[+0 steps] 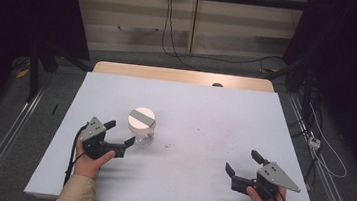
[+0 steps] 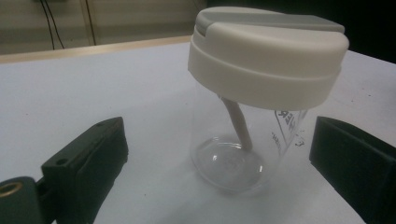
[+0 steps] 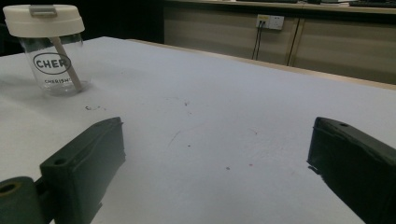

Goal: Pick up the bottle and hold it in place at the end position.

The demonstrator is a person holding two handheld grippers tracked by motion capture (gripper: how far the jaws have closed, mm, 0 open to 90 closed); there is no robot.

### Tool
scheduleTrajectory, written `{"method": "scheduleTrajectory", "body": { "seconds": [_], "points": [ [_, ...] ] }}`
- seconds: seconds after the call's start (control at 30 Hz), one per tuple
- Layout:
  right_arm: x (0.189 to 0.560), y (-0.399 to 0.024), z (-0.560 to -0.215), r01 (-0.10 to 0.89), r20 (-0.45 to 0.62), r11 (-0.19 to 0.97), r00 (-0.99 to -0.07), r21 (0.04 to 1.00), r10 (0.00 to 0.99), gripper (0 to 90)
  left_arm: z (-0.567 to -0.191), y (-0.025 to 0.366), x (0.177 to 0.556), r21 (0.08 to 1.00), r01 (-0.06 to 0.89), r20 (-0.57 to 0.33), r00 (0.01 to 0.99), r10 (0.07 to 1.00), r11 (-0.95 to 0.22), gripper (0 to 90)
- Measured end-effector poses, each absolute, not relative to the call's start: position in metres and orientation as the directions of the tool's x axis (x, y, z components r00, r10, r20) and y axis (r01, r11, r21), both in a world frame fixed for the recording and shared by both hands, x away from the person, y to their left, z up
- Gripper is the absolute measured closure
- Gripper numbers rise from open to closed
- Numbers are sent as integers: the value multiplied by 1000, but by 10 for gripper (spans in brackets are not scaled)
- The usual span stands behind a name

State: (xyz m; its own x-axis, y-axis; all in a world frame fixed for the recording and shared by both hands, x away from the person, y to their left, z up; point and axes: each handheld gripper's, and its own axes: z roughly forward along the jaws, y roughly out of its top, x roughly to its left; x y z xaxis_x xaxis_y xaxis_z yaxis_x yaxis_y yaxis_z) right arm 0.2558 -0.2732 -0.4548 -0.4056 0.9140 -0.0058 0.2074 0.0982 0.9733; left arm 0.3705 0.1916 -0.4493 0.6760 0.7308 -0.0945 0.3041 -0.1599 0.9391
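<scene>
A clear glass cup [image 1: 142, 132] with a white lid [image 1: 141, 118] stands upright left of the table's middle. A beige straw [image 2: 238, 122] leans inside it. In the right gripper view the cup [image 3: 53, 65] sits far off at top left, its printed label facing that camera. My left gripper [image 1: 119, 138] is open close to the cup, jaws spread wide on either side of it without touching, and the cup [image 2: 247, 140] stands just ahead of them. My right gripper [image 1: 243, 163] rests open near the front right of the table with nothing between its jaws.
A pale blue-white sheet [image 1: 215, 114] covers the table, with small dark specks [image 1: 203, 133] on it. The wooden table edge [image 1: 184, 76] shows at the back. Metal rails [image 1: 7, 133] run along both sides, and cables [image 1: 322, 146] lie on the floor at right.
</scene>
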Motion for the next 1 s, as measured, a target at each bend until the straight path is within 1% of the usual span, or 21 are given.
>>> {"method": "scheduleTrajectory", "body": {
  "seconds": [0.2,0.3,0.43,0.5,0.57,0.67,0.87,0.93,1.0],
  "points": [
    [258,-273,-455,211,-13,107,-405,972,914,33,-448,179,373,938,285,-62,698,714,-197,46],
    [258,-272,-456,213,-16,112,-407,971,913,33,-450,174,374,932,291,-55,702,710,-216,49],
    [257,-272,-456,212,-27,124,-409,969,912,34,-452,169,377,926,309,-65,693,718,-215,51],
    [257,-272,-456,213,-27,124,-408,969,913,34,-451,166,379,924,304,-55,704,709,-231,51],
    [256,-272,-456,211,-29,125,-407,970,913,34,-452,163,380,926,305,-64,706,705,-222,52],
    [255,-274,-456,214,-30,126,-403,969,915,34,-454,157,383,916,317,-55,704,708,-245,52],
    [256,-275,-456,212,-45,139,-399,967,916,35,-455,152,389,920,302,-36,700,713,-250,62],
    [256,-275,-456,213,-42,136,-394,968,918,35,-456,150,392,921,306,-48,701,711,-239,64],
    [257,-276,-456,214,-45,139,-394,967,918,35,-457,148,394,919,302,-39,707,706,-252,65]
  ]
}}
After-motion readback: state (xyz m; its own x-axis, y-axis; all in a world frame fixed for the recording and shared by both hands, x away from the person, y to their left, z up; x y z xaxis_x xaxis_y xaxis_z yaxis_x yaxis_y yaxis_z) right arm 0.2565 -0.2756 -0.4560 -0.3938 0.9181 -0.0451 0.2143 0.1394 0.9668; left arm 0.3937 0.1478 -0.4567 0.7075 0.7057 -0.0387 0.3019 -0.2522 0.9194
